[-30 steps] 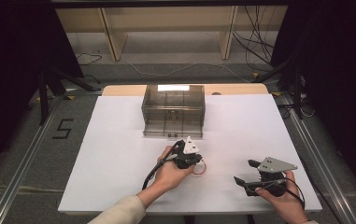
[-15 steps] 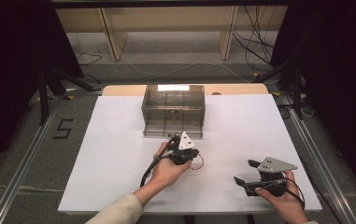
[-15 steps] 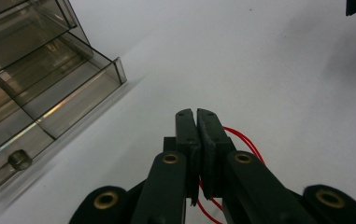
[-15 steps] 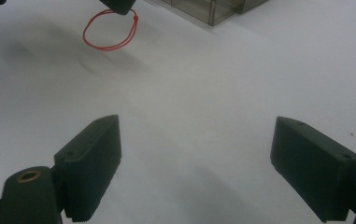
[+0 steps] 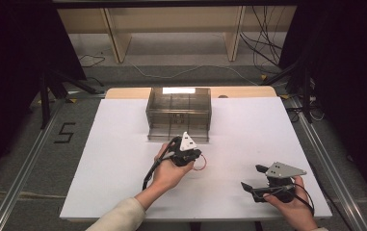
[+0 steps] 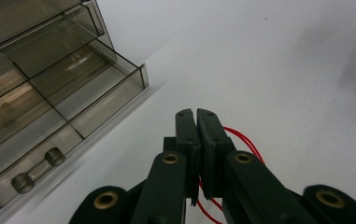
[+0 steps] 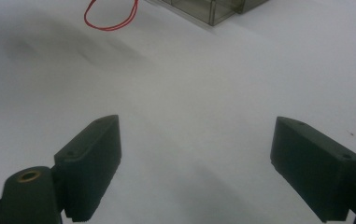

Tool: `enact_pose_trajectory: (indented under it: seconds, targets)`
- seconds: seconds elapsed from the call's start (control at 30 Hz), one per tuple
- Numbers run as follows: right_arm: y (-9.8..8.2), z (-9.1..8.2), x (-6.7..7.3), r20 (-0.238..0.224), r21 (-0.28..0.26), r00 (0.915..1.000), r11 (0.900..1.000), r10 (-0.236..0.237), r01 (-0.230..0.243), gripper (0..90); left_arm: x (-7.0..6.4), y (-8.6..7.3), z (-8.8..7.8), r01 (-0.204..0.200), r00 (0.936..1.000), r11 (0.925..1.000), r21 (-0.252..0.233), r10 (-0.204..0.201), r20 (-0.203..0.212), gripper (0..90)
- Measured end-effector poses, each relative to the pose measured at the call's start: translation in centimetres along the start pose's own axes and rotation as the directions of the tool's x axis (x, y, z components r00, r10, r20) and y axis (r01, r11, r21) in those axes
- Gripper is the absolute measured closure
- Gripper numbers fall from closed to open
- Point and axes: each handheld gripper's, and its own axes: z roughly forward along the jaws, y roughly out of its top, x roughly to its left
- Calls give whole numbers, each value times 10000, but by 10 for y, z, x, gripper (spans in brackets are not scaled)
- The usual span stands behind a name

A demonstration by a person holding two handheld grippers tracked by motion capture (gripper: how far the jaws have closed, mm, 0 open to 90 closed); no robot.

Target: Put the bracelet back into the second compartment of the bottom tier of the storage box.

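The white table [image 5: 123, 163] spreads out under both my hands. Toward its far edge stands the smoky clear drawer cabinet [image 5: 178, 114], its little drawers shut, with knobbed handles on the front. My left gripper [image 6: 196, 114] sits just in front of the cabinet's near side, jaws pressed together and pinching a thin red rubber band [image 6: 245, 140]; the loop pokes out on 1 side of the jaws and a bit trails below them. In the high view the band [image 5: 200, 165] shows as a small red curve beside my left hand. My right gripper [image 7: 196, 168] rests well apart near the table's front right, its 2 jaws spread wide over bare table.
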Motion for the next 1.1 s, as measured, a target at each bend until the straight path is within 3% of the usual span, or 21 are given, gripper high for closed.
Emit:
enact_pose_trajectory:
  seconds: [1.1]
  targets:
    - [0, 0, 0, -8, 10, 10000, 10000, -17, 17, 170, 26, 5, -15, 385, 9967, 9987, -323, -407, -705, 880]
